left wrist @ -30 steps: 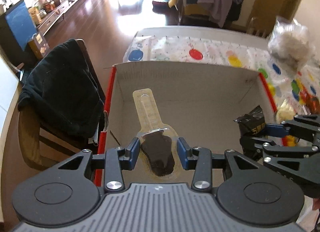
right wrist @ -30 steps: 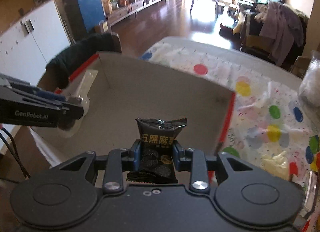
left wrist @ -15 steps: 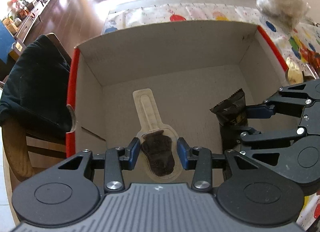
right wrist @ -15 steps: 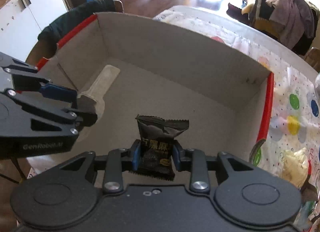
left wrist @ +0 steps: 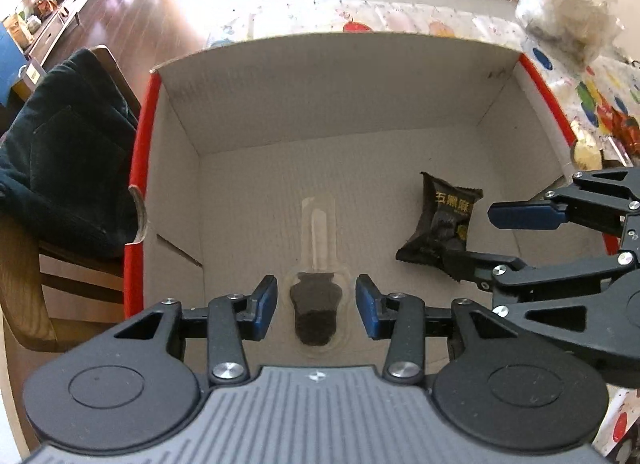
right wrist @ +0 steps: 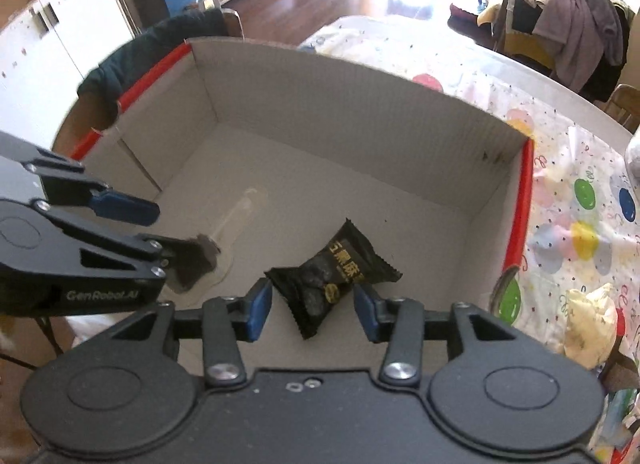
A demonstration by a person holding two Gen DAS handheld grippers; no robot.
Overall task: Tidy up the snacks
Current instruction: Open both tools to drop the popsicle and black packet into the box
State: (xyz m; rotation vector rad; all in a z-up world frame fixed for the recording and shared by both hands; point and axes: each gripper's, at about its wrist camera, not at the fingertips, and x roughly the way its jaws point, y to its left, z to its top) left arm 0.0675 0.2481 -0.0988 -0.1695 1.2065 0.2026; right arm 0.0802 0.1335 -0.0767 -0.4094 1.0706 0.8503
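A cardboard box [left wrist: 340,88] with red rims sits on the table; it also shows in the right wrist view [right wrist: 360,104]. A clear spoon-shaped snack pack [left wrist: 316,304] with a dark filling lies on the box floor, between the open fingers of my left gripper [left wrist: 316,308], which hovers just above it. A black snack packet [right wrist: 332,276] with gold writing lies on the box floor to its right, also in the left wrist view [left wrist: 444,224]. My right gripper [right wrist: 312,306] is open, its fingers either side of the packet.
A chair with a dark jacket [left wrist: 64,156] stands left of the box. A dotted tablecloth [right wrist: 568,184] holds a yellowish wrapped snack [right wrist: 588,316] and red snacks [left wrist: 624,128] right of the box. A clear bag [left wrist: 568,20] sits far right.
Both grippers have opened inside the box. The spoon pack and the black packet now lie loose on the box floor. Both grippers came lower into the box.
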